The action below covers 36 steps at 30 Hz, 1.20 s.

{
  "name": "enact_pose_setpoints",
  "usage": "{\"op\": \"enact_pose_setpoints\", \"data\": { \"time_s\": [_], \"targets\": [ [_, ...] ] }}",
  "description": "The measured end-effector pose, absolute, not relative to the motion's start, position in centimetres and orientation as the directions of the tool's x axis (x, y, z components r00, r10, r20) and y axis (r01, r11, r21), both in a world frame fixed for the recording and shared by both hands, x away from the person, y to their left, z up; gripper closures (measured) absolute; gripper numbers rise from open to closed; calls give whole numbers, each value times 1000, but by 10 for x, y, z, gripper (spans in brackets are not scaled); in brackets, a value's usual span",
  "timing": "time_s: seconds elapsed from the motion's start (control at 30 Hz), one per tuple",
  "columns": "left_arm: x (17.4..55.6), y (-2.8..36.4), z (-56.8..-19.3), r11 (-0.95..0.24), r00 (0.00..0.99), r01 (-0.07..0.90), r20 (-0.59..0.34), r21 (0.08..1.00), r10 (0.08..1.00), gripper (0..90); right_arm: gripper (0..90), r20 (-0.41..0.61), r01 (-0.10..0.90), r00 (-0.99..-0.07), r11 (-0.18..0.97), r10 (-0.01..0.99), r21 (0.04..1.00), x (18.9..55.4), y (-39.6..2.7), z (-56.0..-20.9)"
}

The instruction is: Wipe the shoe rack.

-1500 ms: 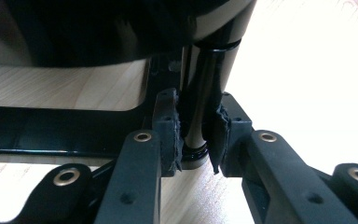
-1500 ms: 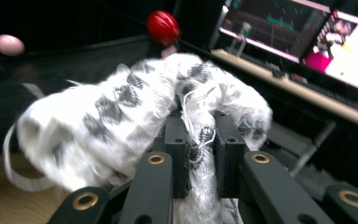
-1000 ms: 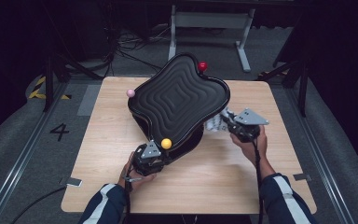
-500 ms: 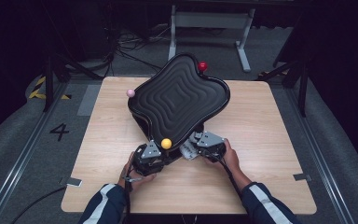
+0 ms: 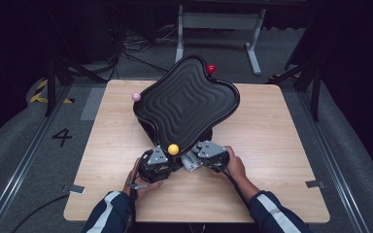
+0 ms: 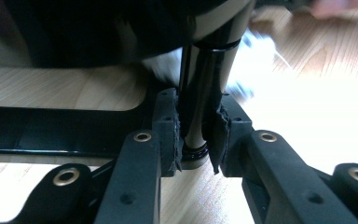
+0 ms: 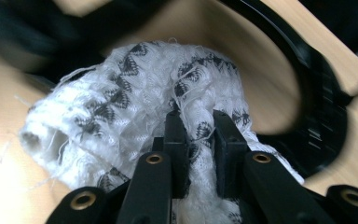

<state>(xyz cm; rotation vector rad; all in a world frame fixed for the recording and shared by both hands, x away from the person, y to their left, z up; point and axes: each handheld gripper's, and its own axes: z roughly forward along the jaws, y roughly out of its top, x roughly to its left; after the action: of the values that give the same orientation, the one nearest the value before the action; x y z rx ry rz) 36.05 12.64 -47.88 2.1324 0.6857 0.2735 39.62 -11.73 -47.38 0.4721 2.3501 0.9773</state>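
Right gripper (image 5: 193, 160) swung left with its fingers pinching the white cloth (image 7: 135, 116), beside the left gripper (image 5: 169, 164) clamping the tray's leg (image 6: 205, 93); wiping probably came next.

The table (image 5: 281, 145) is a light wood top, nearly square, standing on a grey floor (image 5: 24, 145) with a painted "4" to its left. A black stand (image 5: 150, 127) rests on the wood near the middle; its foot is a flat black frame (image 6: 51, 133) lying on the top, seen low in the left gripper view. It carries a wavy black tray (image 5: 187, 104), tilted, with its near edge low towards the person. A white cloth (image 5: 190, 161) with dark pattern lies on the wood just in front of the stand's near edge. The right half and the near strip of the wood are bare. Two small grey tabs (image 5: 315, 184) sit at the table's near corners.
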Motion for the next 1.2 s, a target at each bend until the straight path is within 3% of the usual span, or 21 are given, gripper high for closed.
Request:
{"op": "enact_pose_setpoints", "data": {
  "time_s": [0.33, 0.5, 0.8, 1.03, 1.2],
  "targets": [
    [361, 127, -478, -487, 825, 382, -52, 785, 563, 725, 797, -373, 236, -679, 669, 632, 705, 431, -166, -476],
    [361, 130, -478, -478, 810, 387, -43, 789, 584, 602, 797, -343, 255, -656, 625, 673, 737, 430, -192, -470],
    [350, 142, -475, -547, 795, 411, 7, 730, 606, 385, 794, -280, 257, -704, 601, 653, 757, 416, -220, -455],
    [334, 175, -475, -587, 739, 447, 90, 675, 667, 333, 780, -236, 231, -790, 631, 565, 741, 388, -234, -452],
    [330, 202, -477, -525, 694, 511, 34, 681, 719, 307, 769, -191, 237, -836, 652, 515, 720, 366, -239, -457]
  ]
}}
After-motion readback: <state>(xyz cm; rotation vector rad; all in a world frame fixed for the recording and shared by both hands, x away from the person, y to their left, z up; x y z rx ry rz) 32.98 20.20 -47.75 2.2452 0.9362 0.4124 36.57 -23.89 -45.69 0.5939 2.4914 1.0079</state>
